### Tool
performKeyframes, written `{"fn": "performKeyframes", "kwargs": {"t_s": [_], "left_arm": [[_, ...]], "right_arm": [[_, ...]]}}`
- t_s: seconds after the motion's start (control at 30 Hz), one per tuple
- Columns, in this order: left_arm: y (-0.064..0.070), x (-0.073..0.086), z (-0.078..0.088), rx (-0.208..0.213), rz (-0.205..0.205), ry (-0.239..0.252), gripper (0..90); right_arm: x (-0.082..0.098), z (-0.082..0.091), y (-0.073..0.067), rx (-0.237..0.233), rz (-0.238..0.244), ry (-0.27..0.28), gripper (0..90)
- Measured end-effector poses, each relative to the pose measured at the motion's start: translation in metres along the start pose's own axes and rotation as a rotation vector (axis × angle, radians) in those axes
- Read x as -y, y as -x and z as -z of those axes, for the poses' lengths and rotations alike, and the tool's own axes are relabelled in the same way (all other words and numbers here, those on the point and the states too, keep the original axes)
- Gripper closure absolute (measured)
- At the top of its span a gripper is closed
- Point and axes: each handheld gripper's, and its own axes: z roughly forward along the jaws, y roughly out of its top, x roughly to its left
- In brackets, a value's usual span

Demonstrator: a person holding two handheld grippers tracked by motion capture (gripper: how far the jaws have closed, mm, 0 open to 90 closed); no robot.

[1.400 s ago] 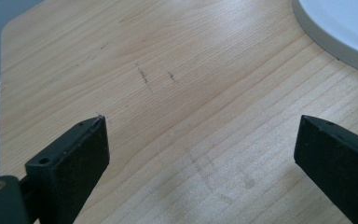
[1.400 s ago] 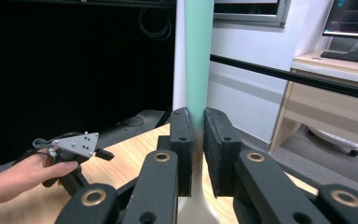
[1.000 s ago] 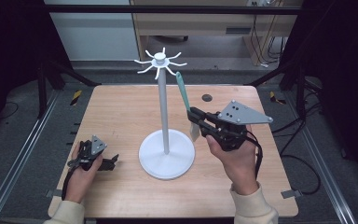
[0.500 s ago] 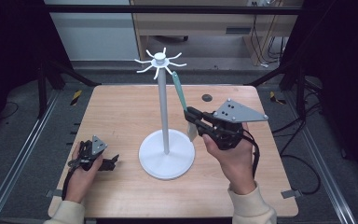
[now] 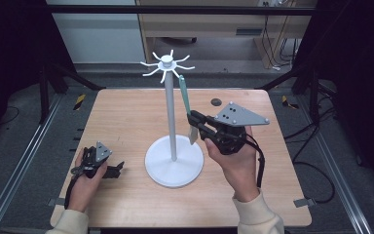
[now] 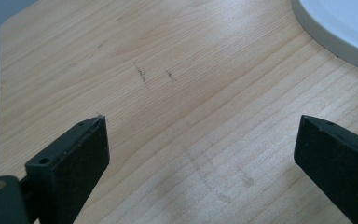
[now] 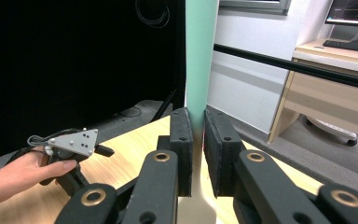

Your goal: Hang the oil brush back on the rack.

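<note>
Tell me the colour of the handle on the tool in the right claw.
Mint green handle, clearest in the right gripper view.

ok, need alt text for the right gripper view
The right gripper clamps its two black jaws on a green-handled utensil that rises upright out of the frame. Behind at lower left, the person's other hand rests the left gripper on the wooden table.

The green handle (image 7: 199, 60) is cut off by the top edge; the white stand base (image 6: 340, 28) is cropped at the far right corner.
</note>
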Motion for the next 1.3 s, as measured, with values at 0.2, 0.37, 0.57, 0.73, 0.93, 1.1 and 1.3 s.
{"fn": "performKeyframes", "kwargs": {"t_s": [0.2, 0.37, 0.57, 0.73, 0.93, 1.1, 1.3], "left_arm": [[0.0000, 0.0000, 0.0000, 0.001, -0.001, 0.000, 2.7], [0.0002, 0.0000, -0.0001, 0.001, -0.002, -0.002, 2.7], [0.0004, -0.0002, -0.0003, 0.003, -0.004, -0.005, 2.7], [0.0009, -0.0001, -0.0006, 0.003, -0.002, -0.002, 2.7], [0.0010, -0.0002, -0.0007, 0.003, -0.003, -0.002, 2.7], [0.0010, -0.0001, -0.0008, 0.004, -0.003, -0.003, 2.7], [0.0010, -0.0001, -0.0007, 0.007, -0.004, -0.002, 2.7]], "right_arm": [[0.0009, -0.0035, -0.0024, 0.005, -0.003, 0.005, 82.0], [0.0016, -0.0031, -0.0022, 0.007, -0.005, 0.011, 82.0], [0.0024, -0.0034, -0.0024, 0.012, 0.002, 0.016, 81.8], [0.0027, -0.0031, -0.0023, 0.012, 0.003, 0.018, 81.5], [0.0026, -0.0027, -0.0025, 0.007, 0.002, 0.018, 79.8], [0.0026, -0.0016, -0.0019, 0.012, 0.000, 0.018, 78.8], [0.0041, 0.0040, 0.0025, 0.043, 0.001, 0.024, 78.5]]}}
